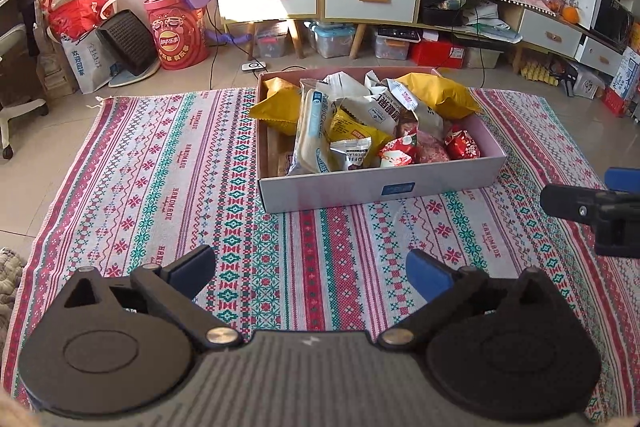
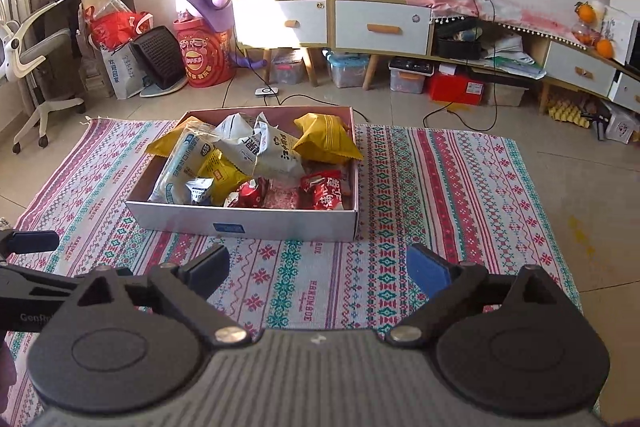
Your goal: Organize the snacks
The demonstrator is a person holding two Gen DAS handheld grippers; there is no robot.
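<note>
Left gripper [image 1: 311,269] jaws spread wide, nothing between them, right gripper [image 2: 318,273] likewise wide and empty, both over patterned rug [image 1: 160,187], snack box [image 1: 360,187] ahead, untouched

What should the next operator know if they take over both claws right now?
Left claw: open, nothing between its fingers, above the rug.
Right claw: open, also holding nothing, above the same rug.
Box: sits on the rug ahead of both claws, piled with snack packets, including yellow bags, a white bag and red packets.
Done: every snack in view is in the box; none lies loose on the rug.
Left: the pile is untidy, with yellow bags sticking over the rim. Probably only straightening remains, if anything.
</note>
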